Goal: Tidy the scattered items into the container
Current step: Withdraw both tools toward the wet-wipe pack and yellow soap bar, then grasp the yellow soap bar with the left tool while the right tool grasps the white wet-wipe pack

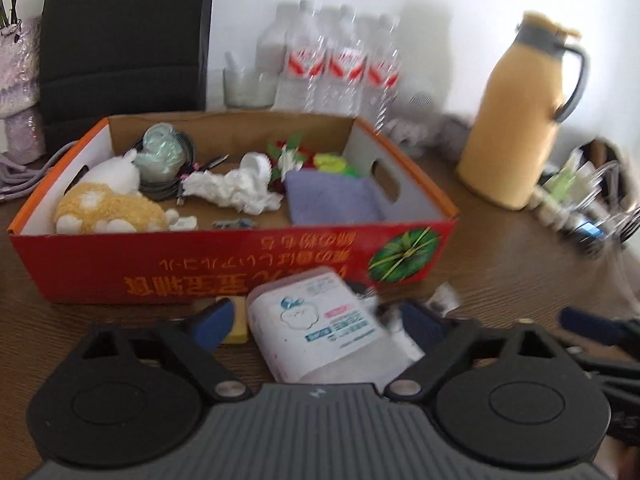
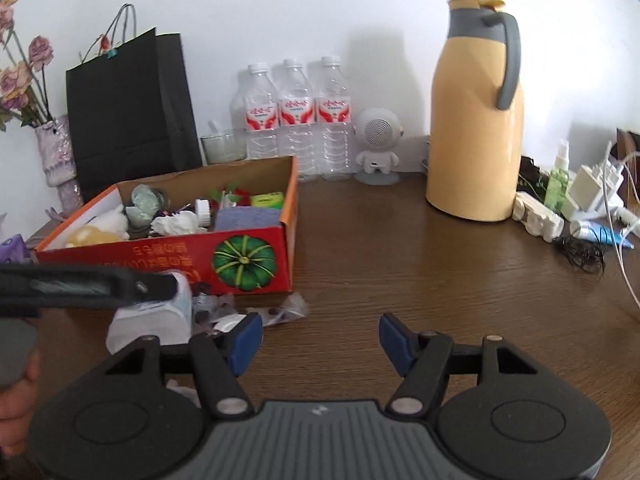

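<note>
A red cardboard box (image 1: 224,264) sits on the wooden table and holds a plush toy (image 1: 108,204), crumpled tissue (image 1: 232,188), a purple cloth (image 1: 328,200) and other small items. My left gripper (image 1: 316,324) is shut on a white tissue pack (image 1: 316,324), held just in front of the box's near wall. A yellow item (image 1: 236,322) lies by its left finger. In the right wrist view the box (image 2: 160,256) is at left, with the tissue pack (image 2: 160,316) and a clear wrapper (image 2: 276,312) before it. My right gripper (image 2: 320,340) is open and empty above bare table.
A yellow thermos jug (image 2: 476,120) stands at the back right. Three water bottles (image 2: 296,120), a glass (image 2: 222,146), a small white speaker figure (image 2: 376,140) and a black paper bag (image 2: 128,112) line the wall. Chargers, cables and a spray bottle (image 2: 558,180) clutter the right edge.
</note>
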